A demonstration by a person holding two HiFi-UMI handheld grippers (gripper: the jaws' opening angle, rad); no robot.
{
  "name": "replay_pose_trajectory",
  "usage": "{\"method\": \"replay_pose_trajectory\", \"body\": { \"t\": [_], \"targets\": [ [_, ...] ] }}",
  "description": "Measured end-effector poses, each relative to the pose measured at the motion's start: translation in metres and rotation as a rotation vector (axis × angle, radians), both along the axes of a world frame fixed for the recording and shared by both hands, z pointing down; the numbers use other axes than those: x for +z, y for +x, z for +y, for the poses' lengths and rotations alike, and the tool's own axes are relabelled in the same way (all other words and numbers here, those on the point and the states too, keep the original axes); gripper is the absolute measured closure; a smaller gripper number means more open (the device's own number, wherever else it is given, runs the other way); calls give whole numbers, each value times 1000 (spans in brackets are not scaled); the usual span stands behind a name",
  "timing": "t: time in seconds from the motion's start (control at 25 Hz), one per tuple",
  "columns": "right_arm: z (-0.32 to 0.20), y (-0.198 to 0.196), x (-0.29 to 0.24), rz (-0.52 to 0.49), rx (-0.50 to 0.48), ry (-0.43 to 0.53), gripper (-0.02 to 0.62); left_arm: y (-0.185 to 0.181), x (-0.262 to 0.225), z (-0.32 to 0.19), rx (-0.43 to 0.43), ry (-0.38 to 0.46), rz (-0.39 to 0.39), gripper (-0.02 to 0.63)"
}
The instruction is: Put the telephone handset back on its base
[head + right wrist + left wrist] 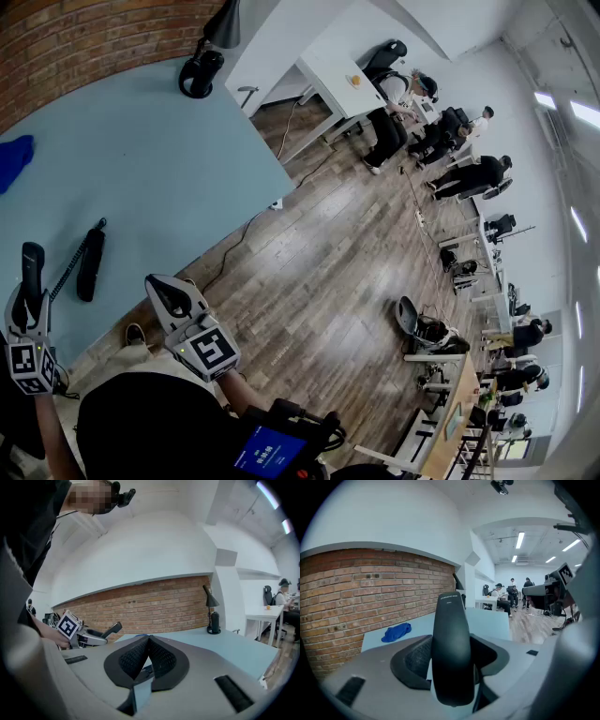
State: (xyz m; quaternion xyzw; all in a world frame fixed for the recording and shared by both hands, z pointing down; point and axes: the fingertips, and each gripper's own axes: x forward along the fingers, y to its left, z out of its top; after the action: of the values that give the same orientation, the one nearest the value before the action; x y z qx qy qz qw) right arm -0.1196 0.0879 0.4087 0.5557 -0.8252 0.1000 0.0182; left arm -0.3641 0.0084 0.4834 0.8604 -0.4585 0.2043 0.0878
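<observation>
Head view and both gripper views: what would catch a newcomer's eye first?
The black handset is clamped upright in the left gripper, at the head view's lower left. Beyond it on the light blue table lies a long black unit, probably the base, with a blue cloth at the table's left edge. The right gripper is shut on nothing.

Open-plan office: rows of desks, office chairs, several people, wood floor, brick wall.
</observation>
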Motion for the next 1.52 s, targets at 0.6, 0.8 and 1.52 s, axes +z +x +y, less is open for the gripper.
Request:
{"method": "replay_pose_trajectory", "body": {
  "t": [0.6,0.8,1.52],
  "targets": [
    [-31,53,29,2,-237,-97,578,50,35,16,-152,-91,-20,336],
    [-72,64,37,-40,-347,-142,578,46,32,21,-259,-113,-75,336],
    [-105,141,104,-35,-500,-294,577,71,113,8,-371,-136,-258,334]
  ]
}}
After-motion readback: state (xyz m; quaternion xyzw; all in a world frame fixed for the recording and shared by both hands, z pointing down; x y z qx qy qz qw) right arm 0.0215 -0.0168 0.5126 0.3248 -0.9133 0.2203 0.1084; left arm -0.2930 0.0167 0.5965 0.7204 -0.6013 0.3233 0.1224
